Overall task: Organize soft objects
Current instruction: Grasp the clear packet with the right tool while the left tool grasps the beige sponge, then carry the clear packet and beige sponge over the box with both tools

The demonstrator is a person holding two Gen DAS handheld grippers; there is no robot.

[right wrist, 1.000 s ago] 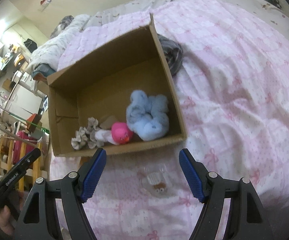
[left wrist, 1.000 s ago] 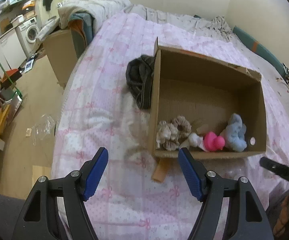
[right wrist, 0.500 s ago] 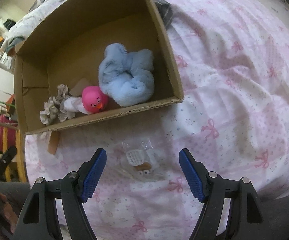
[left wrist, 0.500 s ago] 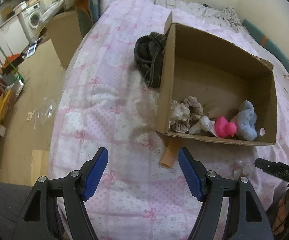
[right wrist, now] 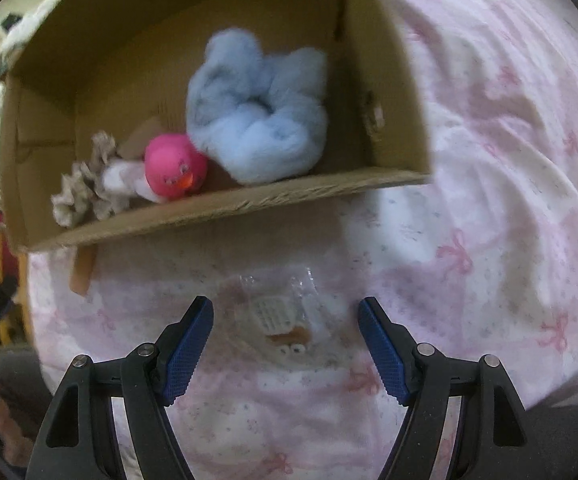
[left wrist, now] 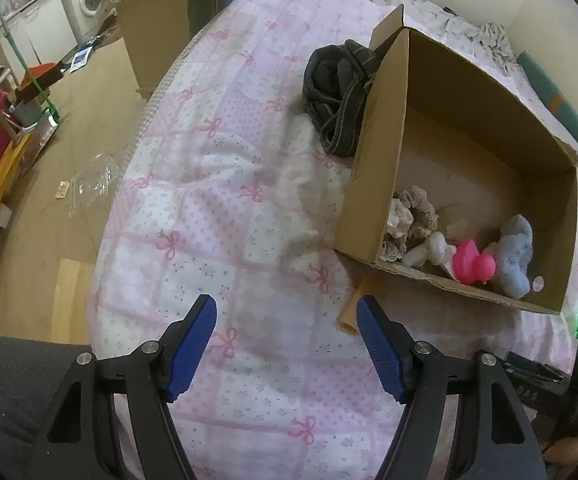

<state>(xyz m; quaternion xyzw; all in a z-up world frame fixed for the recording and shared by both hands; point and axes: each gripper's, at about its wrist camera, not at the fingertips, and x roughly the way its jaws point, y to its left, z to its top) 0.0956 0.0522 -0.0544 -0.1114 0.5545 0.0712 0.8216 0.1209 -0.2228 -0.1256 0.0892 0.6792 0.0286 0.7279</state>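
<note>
right tool [right wrist: 281,330]: wide open, empty, above clear packet [right wrist: 285,316] on bed [right wrist: 489,220] just outside cardboard box [right wrist: 249,204] | left tool [left wrist: 285,340]: wide open, empty | in box: blue scrunchie [right wrist: 261,120], pink duck [right wrist: 173,168], beige scrunchies [left wrist: 411,220]

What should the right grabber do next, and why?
Probably lower the right gripper a little more and close on the small clear packet. Its jaws are open and empty, the packet lies on the bedspread between them, just outside the cardboard box that holds the other soft things.
</note>
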